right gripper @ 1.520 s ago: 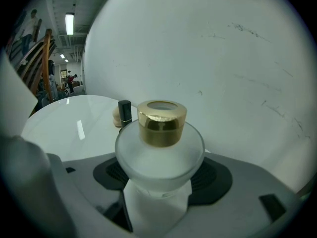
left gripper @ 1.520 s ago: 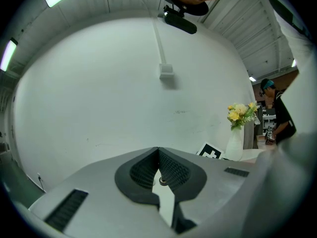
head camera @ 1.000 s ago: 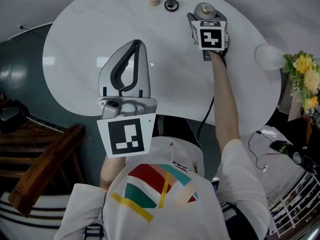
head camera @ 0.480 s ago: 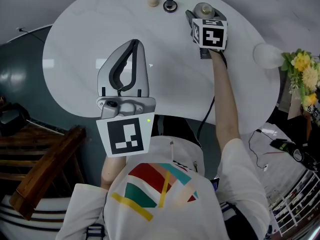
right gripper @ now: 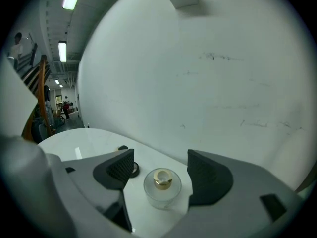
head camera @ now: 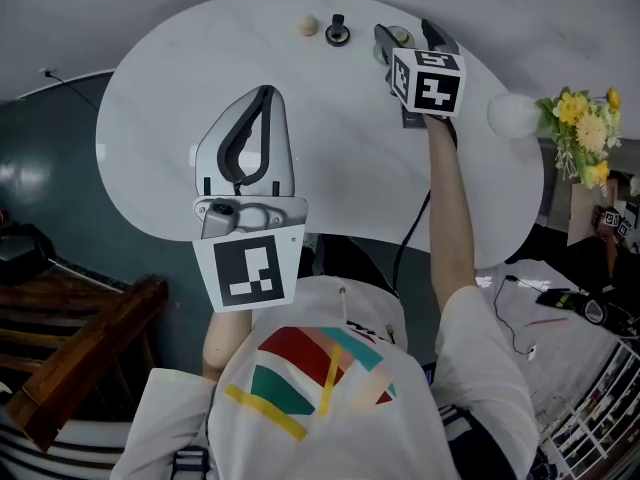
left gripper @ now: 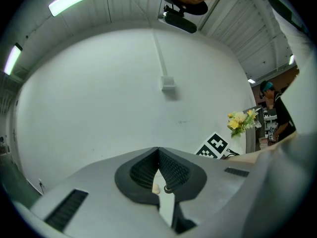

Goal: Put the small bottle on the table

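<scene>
Watching the small bottle [right gripper: 162, 186] standing upright on the bench [head camera: 350, 163], gold cap up, sitting right in the gap of the right gripper [right gripper: 159, 168]. Holding those fingers [right gripper: 120, 168] wide apart, one on either side of the bottle, touching it on neither flank from the look of it. Judging the set-down as good as made, so probably dealing with the getaway now. Wanting to be drawing the gripper straight back from the bottle along the fingers' own line, or lifting clear above the cap, not swinging sideways, since that is risking a clip on the round glass body and a topple. Holding the spread until well clear of the bottle, with no closing early. Minding the black knob [head camera: 337, 32] just left of the bottle and the pale little ball [head camera: 308, 26] a bit further left of it, both near enough for a careless sweep to catch. Leaving the yellow flowers [head camera: 580, 133], well off to the bottle's right, out of the reckoning. Holding the left gripper [left gripper: 158, 152] up on the near side of the bottle, well apart from it, fingers [left gripper: 143, 170] pressed together tip to tip, gripping nothing, and best parking it right there, out of the way.
</scene>
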`<state>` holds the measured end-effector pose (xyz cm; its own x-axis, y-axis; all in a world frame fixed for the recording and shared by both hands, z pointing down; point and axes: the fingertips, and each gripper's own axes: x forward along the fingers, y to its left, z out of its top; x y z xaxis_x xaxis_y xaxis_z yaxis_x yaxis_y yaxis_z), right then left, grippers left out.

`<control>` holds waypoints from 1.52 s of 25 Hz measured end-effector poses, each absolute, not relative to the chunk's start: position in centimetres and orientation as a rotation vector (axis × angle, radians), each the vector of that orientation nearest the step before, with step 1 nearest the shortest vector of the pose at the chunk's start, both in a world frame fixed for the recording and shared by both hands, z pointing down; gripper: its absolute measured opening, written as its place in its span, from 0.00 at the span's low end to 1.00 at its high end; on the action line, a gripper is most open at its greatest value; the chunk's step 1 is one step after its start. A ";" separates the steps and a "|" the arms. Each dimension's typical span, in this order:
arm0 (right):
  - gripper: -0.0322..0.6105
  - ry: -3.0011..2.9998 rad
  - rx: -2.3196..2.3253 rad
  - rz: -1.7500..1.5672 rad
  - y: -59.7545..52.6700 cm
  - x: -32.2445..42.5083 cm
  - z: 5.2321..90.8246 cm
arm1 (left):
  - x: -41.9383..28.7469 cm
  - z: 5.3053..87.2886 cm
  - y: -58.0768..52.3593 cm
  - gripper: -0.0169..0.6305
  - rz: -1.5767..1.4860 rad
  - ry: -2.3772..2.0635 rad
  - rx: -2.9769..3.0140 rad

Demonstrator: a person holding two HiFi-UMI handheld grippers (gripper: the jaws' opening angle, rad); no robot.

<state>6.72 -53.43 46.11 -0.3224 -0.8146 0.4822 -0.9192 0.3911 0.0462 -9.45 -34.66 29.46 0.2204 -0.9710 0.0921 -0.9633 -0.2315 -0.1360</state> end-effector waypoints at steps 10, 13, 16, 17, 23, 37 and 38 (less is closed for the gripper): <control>0.26 -2.358 1.617 0.020 -46.5 5.6 31.5 | -9.5 24.5 -29.6 0.05 -0.091 1.846 -2.367; 0.11 -2.378 1.675 -0.075 -43.3 5.2 27.9 | -10.0 23.3 -27.9 0.05 -0.054 1.844 -2.345; 0.09 -2.415 1.674 -0.136 -39.7 4.0 25.6 | -10.7 22.0 -26.2 0.05 -0.018 1.842 -2.324; 0.08 -2.424 1.680 -0.156 -38.5 3.7 24.9 | -10.9 21.6 -25.7 0.05 -0.006 1.838 -2.317; 0.07 -2.499 1.757 -0.220 -30.6 2.9 21.6 | -10.7 19.7 -23.4 0.05 0.066 1.796 -2.298; 0.07 -2.550 1.829 -0.127 -20.7 3.4 23.6 | -8.5 22.0 -20.5 0.05 0.020 1.717 -2.370; 0.07 -2.546 1.826 -0.137 -20.5 3.3 23.5 | -8.3 22.1 -20.4 0.05 0.023 1.712 -2.374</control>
